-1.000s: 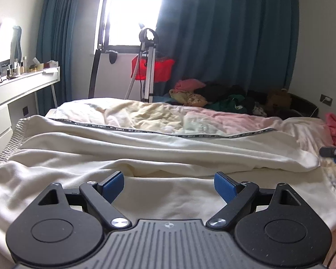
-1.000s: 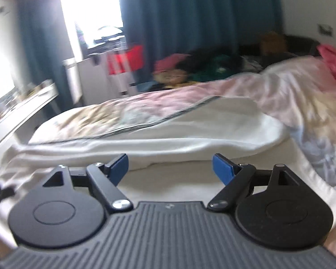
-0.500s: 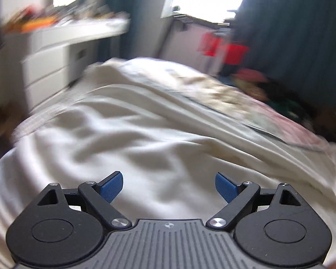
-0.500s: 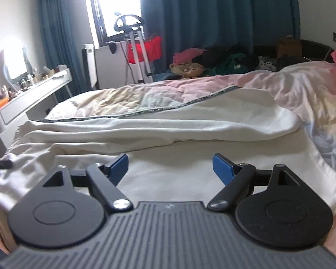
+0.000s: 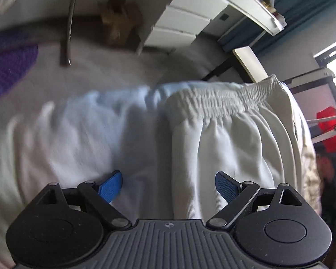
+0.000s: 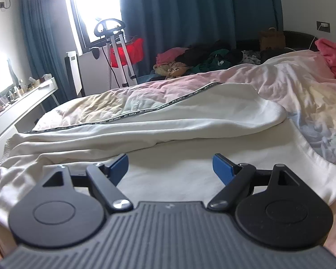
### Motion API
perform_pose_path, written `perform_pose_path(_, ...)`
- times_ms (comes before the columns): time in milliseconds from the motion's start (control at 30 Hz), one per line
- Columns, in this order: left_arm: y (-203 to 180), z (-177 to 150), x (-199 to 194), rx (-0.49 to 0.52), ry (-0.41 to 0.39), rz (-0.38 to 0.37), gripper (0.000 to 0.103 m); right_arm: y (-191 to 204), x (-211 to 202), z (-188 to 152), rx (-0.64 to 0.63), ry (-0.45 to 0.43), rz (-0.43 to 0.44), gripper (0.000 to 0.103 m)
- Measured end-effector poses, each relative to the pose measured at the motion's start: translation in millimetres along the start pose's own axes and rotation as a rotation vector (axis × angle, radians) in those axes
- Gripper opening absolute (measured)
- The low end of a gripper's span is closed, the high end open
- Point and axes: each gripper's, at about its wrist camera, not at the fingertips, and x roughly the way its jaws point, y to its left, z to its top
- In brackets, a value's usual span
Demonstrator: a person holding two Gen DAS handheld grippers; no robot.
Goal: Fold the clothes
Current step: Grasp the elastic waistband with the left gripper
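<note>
White sweatpants lie spread across the bed, one leg folded over the other, a black printed stripe along the side seam. In the left wrist view their elastic waistband hangs at the bed's left edge. My left gripper is open, tilted down over the waistband end, its blue pads either side of a fabric fold. My right gripper is open and empty, low over the near trouser leg.
A pink and cream duvet covers the bed. A clothes pile and a steamer stand stand by the blue curtains. A white dresser and grey floor lie past the bed's left edge.
My left gripper has swung left and tipped down, from facing the room to looking over the waistband and floor. My right gripper has held nearly still. Both stay open.
</note>
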Motion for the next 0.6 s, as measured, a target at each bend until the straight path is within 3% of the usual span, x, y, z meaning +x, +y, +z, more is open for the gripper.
perform_pose_path(233, -2.0, -3.4, -10.0, 0.009, 0.030, -0.245, 0.087, -1.7, 0.2, 1.0, 0.012, -0.011, -0.023, 0.084)
perform_pose_path(367, -5.1, -10.5, -23.9, 0.027, 0.010, -0.341, 0.082, -0.9, -0.3, -0.8, 0.009, -0.015, -0.034, 0.084)
perform_pose_path(433, -4.5, -9.7, -24.5, 0.015, 0.007, -0.346, 0.080, -1.3, 0.2, -1.3, 0.011, -0.013, -0.041, 0.084)
perform_pose_path(600, -1.8, -4.0, -7.5, -0.028, 0.062, -0.279, 0.066, -11.4, 1.7, 0.6, 0.049, -0.006, -0.061, 0.084)
